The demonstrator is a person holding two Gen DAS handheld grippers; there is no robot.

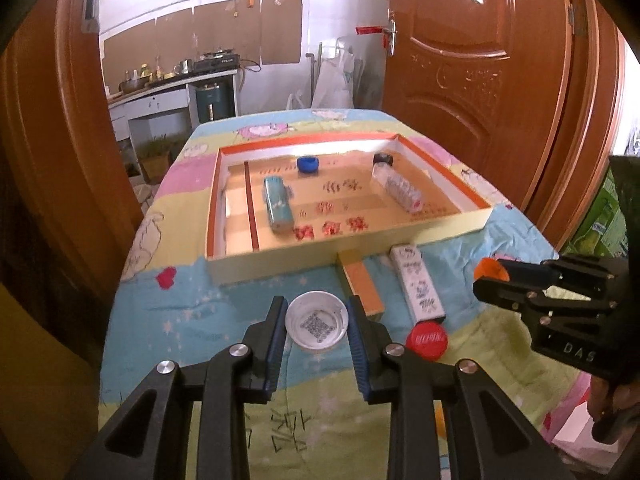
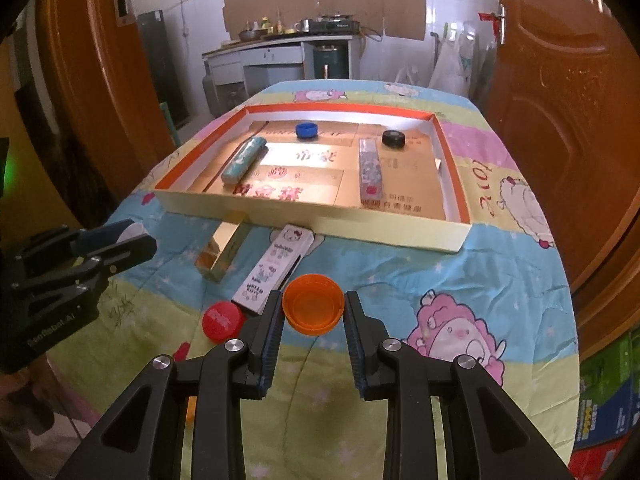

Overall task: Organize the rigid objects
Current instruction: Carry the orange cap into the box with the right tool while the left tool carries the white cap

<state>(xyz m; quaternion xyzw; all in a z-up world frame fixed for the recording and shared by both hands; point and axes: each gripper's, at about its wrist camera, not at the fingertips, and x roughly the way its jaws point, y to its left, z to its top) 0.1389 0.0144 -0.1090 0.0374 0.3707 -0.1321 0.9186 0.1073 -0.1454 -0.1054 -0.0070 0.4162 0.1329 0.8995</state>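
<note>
Left gripper clamps a white cap; right gripper clamps an orange cap. Shallow tray at 12 o'clock contains blue cap and black cap. Red cap rests on the bedsheet.

Bottle caps counted five: blue cap and black cap in the tray, red cap on the quilt, white cap and orange cap (each sat between a gripper's fingers). Long slim boxes counted four: teal box and clear patterned box in the tray, white Hello Kitty box and gold box outside it. Trays: one. Grippers: two, left gripper and right gripper.
</note>
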